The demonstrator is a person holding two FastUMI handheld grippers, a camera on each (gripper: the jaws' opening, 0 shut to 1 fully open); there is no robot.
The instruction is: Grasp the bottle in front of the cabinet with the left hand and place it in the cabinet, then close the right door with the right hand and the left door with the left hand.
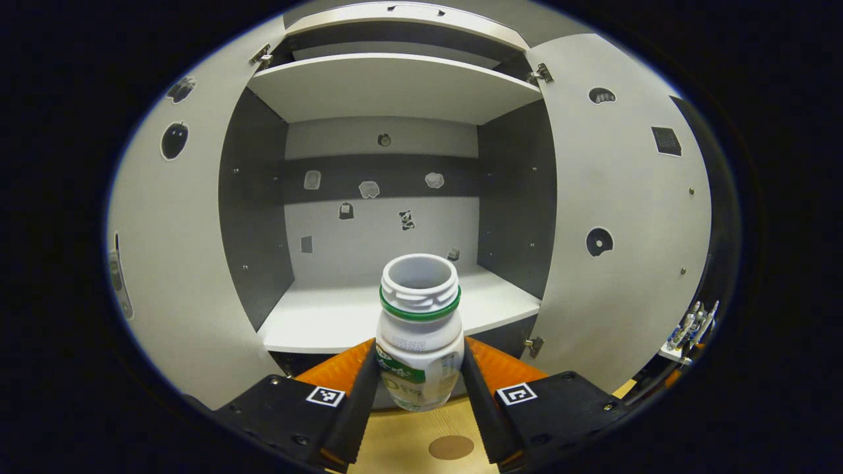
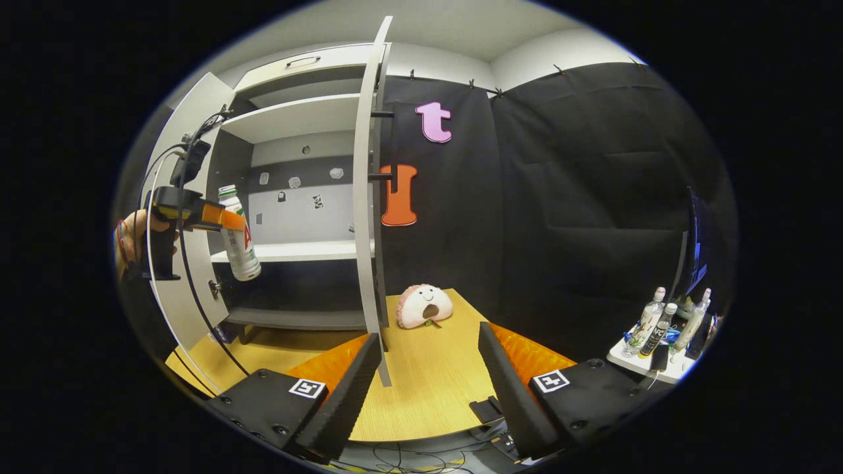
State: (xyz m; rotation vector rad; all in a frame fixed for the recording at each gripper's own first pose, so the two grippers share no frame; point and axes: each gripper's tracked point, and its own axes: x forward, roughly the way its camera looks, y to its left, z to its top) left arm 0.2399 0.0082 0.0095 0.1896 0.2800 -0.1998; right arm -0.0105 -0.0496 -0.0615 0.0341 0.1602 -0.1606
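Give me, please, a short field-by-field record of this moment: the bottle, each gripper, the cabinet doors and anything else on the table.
bottle: white, capless, green ring at the neck; held off the table in front of the cabinet's middle shelf
left gripper: shut on the bottle, both fingers pressing its sides
right gripper: open and holding nothing, low over the wooden table
left door: open
right door: open, seen edge-on in the right gripper view
shelf contents: none visible
other: plush toy on the table beside the right door

Glossy plastic bottle (image 1: 419, 332), matt smooth cabinet (image 1: 388, 85) panels, perhaps laminate, pale wood-grain table (image 2: 428, 375), plush cloth toy (image 2: 425, 306)
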